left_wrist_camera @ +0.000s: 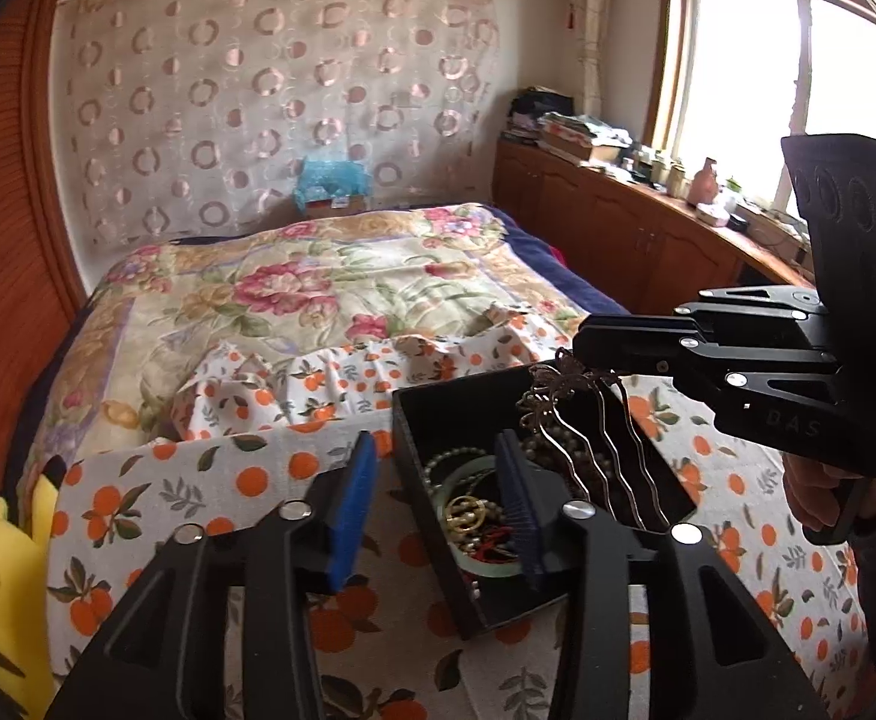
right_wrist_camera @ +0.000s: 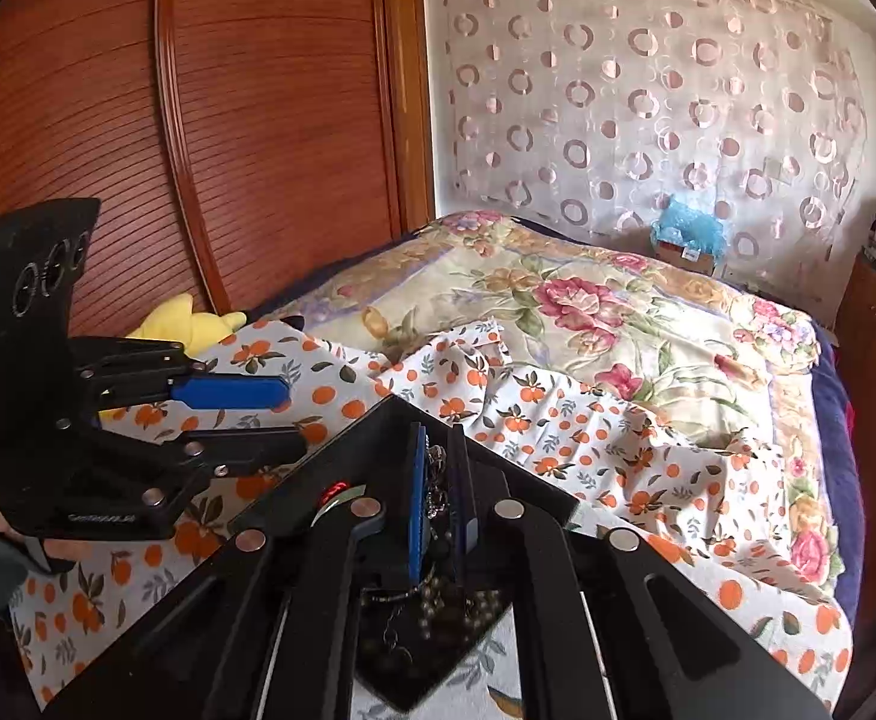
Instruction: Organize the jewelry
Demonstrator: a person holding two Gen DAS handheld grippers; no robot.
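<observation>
a shallow black box (left_wrist_camera: 414, 420) sits on a white cloth (left_wrist_camera: 156, 498) printed with oranges and leaves, spread over a bed (left_wrist_camera: 294, 288) with a glossy floral quilt. the box is rectangular, matte, with thin straight walls. inside lies a tangle: a pale green bangle (left_wrist_camera: 468, 471), smooth and round, a gold ring-shaped piece (left_wrist_camera: 465, 513), strings of small dark and pearly beads (right_wrist_camera: 438, 600), some red thread.

the right gripper (left_wrist_camera: 582, 354) reaches over the far side of the box, its jaws closed on a hair comb (left_wrist_camera: 594, 450). the comb is thin metal, with a lacy filigree head pinched at the tips and long wavy prongs hanging down toward the box's right part. in the right wrist view the blue ribbed pads (right_wrist_camera: 417, 510) stand close together with a fine chain-like bit between them.

the left gripper (left_wrist_camera: 438, 498) has its jaws apart, empty; one blue pad is over the cloth outside the left wall, the other above the bangle.

a yellow plush (left_wrist_camera: 12, 552) lies at the bed's left edge by a ribbed wooden door (right_wrist_camera: 258, 120).
</observation>
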